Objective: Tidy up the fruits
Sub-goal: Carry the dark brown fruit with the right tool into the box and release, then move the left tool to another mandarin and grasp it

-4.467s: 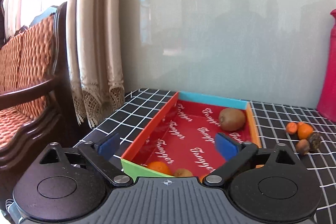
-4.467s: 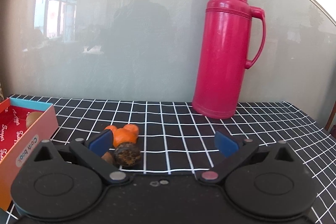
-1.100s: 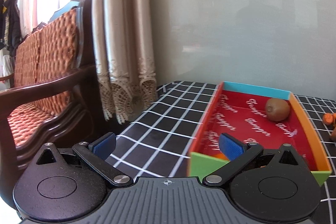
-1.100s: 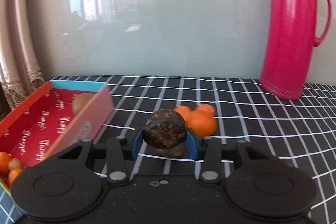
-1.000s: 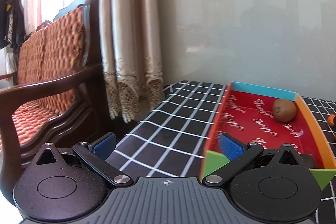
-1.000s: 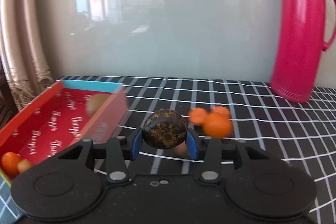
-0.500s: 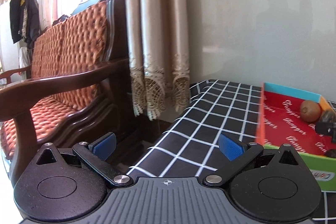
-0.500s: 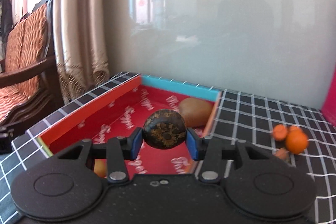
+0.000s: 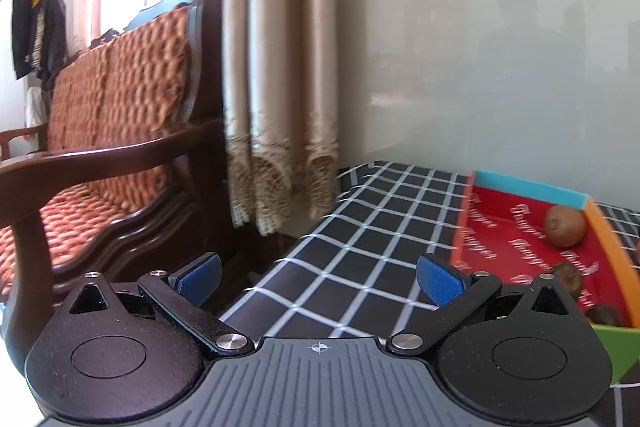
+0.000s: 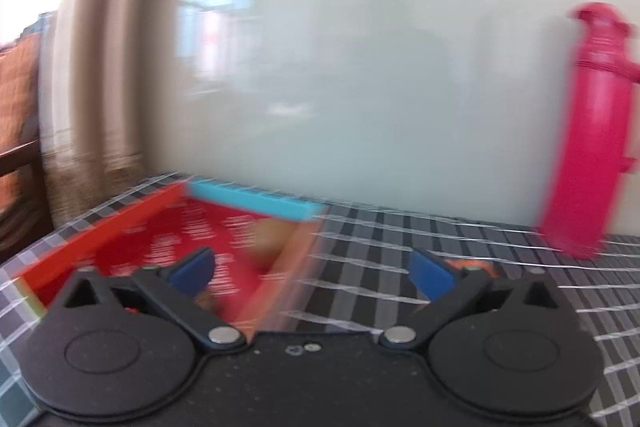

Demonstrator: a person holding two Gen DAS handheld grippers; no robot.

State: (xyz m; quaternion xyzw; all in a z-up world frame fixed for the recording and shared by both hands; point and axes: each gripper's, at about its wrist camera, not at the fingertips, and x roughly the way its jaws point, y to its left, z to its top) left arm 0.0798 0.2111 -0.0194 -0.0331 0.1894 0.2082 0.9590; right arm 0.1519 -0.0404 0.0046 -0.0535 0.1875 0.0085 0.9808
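Observation:
The red cardboard box (image 9: 500, 227) with blue far wall and orange side sits on the checked tablecloth. Inside lie a kiwi (image 9: 565, 226) and a dark brown wrinkled fruit (image 9: 567, 278), with another brown fruit (image 9: 603, 315) near the green front wall. My left gripper (image 9: 318, 277) is open and empty, left of the box over the table's left edge. My right gripper (image 10: 310, 273) is open and empty, above the box's (image 10: 168, 227) right wall; this view is motion-blurred. Orange fruit (image 10: 476, 267) shows behind its right finger.
A pink thermos (image 10: 592, 147) stands at the back right by the wall. A wooden chair with orange cushion (image 9: 100, 147) and curtains (image 9: 276, 67) stand left of the table. The tablecloth's left edge (image 9: 304, 239) drops off near my left gripper.
My right gripper opened and let go of the dark wrinkled fruit, which now lies in the box, and it is swinging right. My left gripper kept drifting left, away from the box.

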